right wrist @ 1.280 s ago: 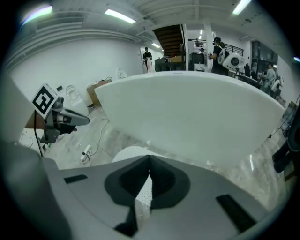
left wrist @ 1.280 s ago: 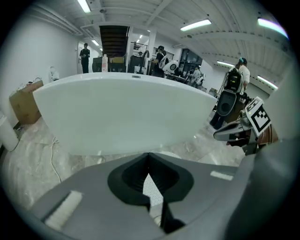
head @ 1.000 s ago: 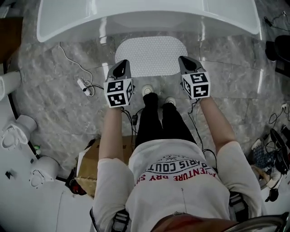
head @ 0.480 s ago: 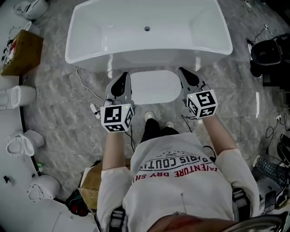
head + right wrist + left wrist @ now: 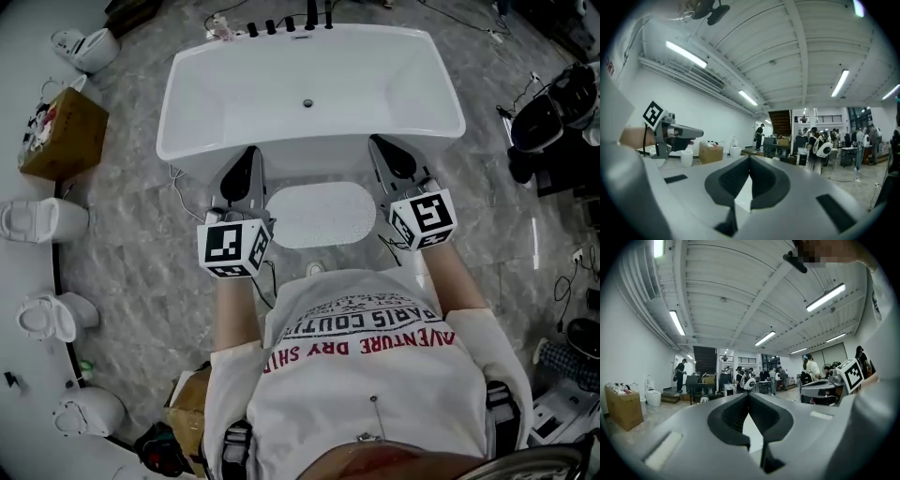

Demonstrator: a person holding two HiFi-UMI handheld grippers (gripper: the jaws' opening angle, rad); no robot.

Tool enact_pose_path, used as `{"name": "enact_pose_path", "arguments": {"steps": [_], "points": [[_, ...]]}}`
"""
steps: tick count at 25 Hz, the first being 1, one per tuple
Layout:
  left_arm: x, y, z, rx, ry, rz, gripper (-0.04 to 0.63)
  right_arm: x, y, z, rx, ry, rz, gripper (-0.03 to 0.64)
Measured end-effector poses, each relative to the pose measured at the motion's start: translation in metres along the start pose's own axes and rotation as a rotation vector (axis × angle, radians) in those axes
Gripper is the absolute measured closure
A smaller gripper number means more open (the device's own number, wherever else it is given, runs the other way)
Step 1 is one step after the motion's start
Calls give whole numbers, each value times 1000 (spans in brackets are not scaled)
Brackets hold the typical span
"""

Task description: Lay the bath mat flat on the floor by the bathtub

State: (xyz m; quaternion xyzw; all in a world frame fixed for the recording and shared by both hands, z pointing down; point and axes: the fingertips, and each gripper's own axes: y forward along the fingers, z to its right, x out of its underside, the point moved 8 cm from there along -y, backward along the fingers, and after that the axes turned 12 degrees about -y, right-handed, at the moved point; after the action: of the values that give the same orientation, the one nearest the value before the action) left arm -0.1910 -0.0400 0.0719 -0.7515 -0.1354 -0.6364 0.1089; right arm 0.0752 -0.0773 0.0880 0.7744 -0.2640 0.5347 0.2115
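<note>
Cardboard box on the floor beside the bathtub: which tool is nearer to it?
Left. The left tool is right of the cardboard box; the right tool is farther right, beyond the bath mat.

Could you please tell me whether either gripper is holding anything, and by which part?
Nothing is held: the left gripper and right gripper are both shut and empty; the bath mat lies on the floor.

Left claw (image 5: 749, 395) (jaws pressed together)

I can read upside-down words on the person's shirt (image 5: 375, 389): "PARIS COUTU" in dark letters, "VENTURE DRY" in red
</note>
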Motion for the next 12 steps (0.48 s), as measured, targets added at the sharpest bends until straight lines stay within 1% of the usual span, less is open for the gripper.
{"name": "enact_pose_path", "arguments": {"steps": [2,6,12], "points": [[-5,-1,0,-6,7,6,583,-5,-1,-1,4,-16,21,607],[-8,-4,1,-4,33,-21,583,-5,-1,-7,2,-26,19,609],[-8,-8,-2,5,16,-37,583,-3,4,-14,-12,-1,13,609]]}}
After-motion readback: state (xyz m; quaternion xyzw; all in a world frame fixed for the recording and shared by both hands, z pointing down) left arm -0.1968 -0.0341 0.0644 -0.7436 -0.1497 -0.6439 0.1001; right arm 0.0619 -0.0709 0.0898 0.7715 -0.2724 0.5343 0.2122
